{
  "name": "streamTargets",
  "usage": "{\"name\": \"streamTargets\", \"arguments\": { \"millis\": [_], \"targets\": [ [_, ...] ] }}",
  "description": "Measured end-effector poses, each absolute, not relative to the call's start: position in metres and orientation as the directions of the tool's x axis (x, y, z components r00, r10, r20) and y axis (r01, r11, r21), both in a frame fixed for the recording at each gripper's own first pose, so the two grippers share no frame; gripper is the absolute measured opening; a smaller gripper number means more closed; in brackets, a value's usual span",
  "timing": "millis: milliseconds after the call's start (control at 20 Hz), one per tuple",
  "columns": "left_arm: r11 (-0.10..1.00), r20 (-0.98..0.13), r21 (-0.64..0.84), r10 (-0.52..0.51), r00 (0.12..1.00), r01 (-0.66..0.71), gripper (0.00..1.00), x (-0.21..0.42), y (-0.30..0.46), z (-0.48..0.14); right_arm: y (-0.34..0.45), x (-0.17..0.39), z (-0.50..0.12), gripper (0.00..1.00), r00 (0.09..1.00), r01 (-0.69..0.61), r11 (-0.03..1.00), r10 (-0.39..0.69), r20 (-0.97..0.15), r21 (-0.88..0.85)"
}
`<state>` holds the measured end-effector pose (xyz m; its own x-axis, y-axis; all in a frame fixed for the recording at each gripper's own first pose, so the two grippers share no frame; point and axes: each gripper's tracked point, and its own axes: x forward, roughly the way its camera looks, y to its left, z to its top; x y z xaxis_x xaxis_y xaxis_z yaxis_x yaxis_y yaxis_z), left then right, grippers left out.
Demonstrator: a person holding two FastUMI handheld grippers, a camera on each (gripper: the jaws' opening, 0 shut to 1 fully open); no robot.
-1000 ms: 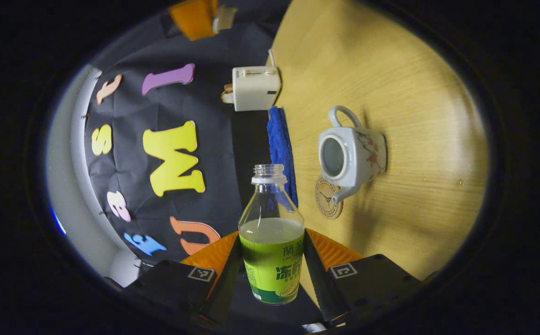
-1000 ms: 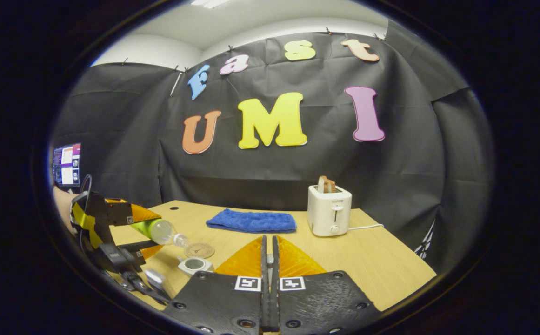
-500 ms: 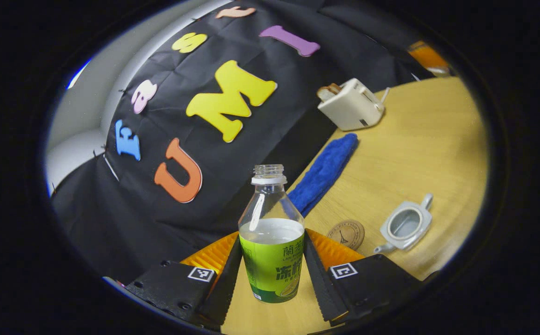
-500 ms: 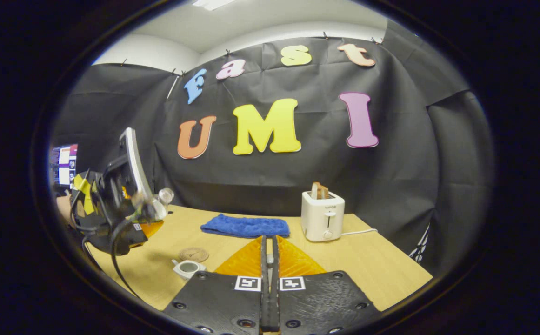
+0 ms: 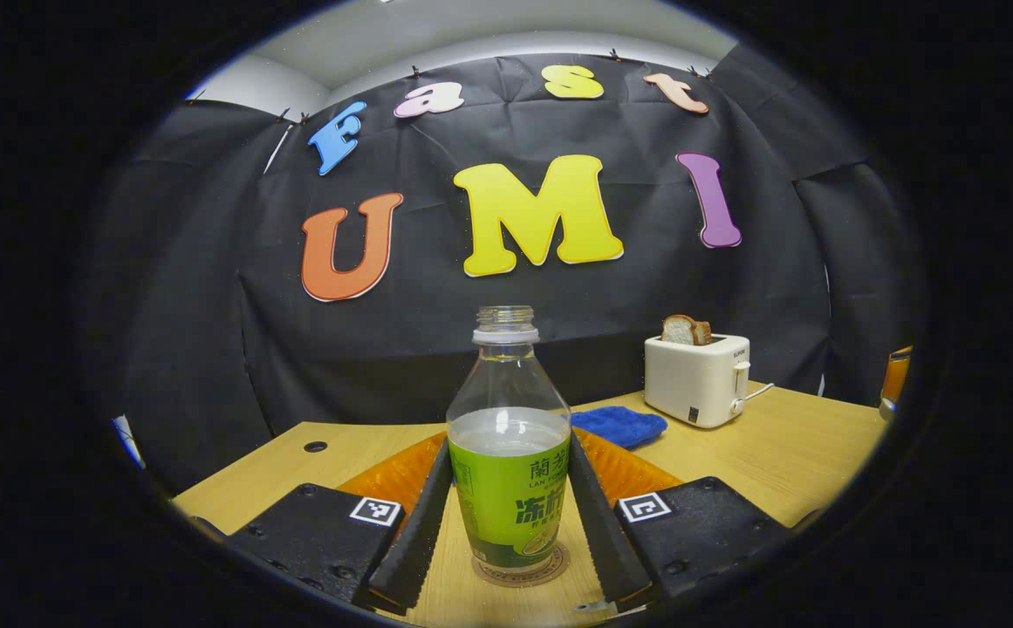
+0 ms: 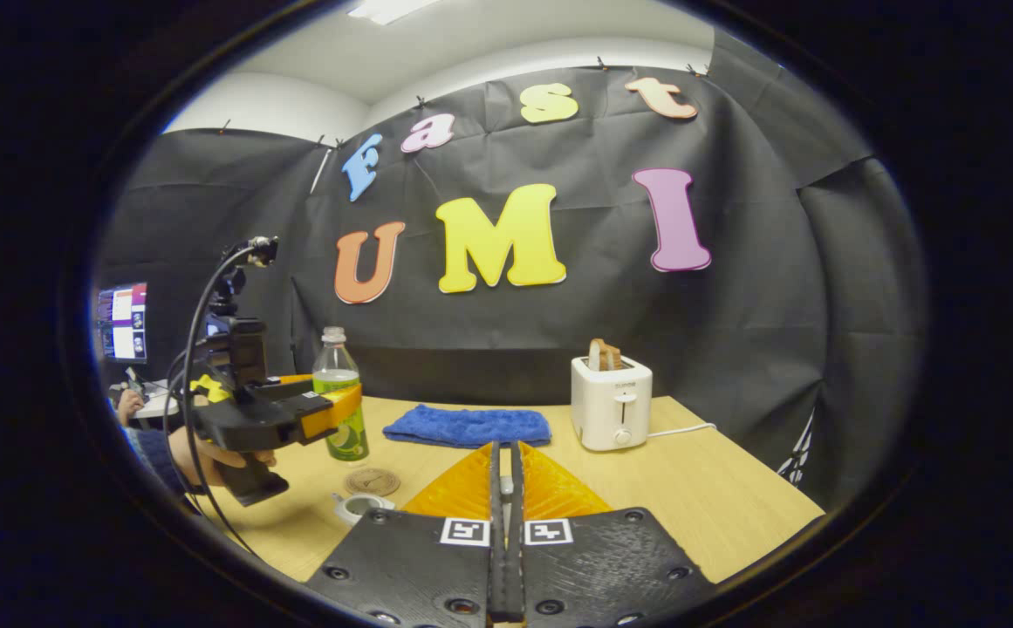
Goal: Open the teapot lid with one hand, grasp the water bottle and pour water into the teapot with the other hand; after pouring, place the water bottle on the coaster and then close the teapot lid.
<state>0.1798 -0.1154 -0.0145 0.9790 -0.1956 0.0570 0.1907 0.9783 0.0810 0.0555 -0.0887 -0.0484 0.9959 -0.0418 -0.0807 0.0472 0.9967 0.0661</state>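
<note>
A clear water bottle (image 5: 510, 471) with a green label, uncapped and about half full, stands upright between the fingers of my left gripper (image 5: 509, 447), which is shut on it. The round coaster (image 5: 519, 569) lies right beneath its base. From the right gripper view, the bottle (image 6: 337, 397) hangs a little above the coaster (image 6: 372, 481), held by the left gripper (image 6: 323, 417). The white teapot (image 6: 358, 504) sits lidless in front of the coaster. My right gripper (image 6: 503, 453) is shut, with a pale sliver of the teapot lid between its fingers.
A white toaster (image 6: 611, 403) holding bread stands at the back right of the wooden table (image 6: 715, 497), its cord trailing right. A folded blue cloth (image 6: 468, 427) lies at the back middle. A person's hand (image 6: 209, 453) holds the left gripper; a monitor (image 6: 122, 318) glows far left.
My left gripper has swung the bottle from tipped over the teapot back to upright and brought it down over the coaster. The right gripper has stayed shut and almost still.
</note>
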Motion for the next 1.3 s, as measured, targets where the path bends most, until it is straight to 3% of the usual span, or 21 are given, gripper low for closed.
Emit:
{"name": "streamTargets", "arguments": {
  "millis": [450,750,1000,1300],
  "targets": [
    [0.989,-0.047,0.027,-0.146,0.988,0.147,0.77,0.203,-0.108,-0.069,-0.092,0.063,-0.061,0.00,0.992,0.065,0.995,-0.056,-0.114,0.076],
    [0.983,-0.026,-0.019,-0.181,0.983,0.181,0.80,0.199,-0.113,-0.066,-0.087,0.066,-0.069,0.00,0.991,0.058,0.996,-0.048,-0.129,0.071],
    [0.986,-0.018,0.004,-0.166,0.986,0.166,1.00,0.193,-0.106,-0.057,-0.076,0.071,-0.076,0.00,0.990,0.033,0.997,-0.023,-0.142,0.072],
    [0.987,0.057,0.000,-0.160,0.985,0.160,1.00,0.171,-0.082,-0.043,-0.044,0.071,-0.076,0.00,0.988,-0.062,0.993,0.075,-0.132,0.102]
  ]
}}
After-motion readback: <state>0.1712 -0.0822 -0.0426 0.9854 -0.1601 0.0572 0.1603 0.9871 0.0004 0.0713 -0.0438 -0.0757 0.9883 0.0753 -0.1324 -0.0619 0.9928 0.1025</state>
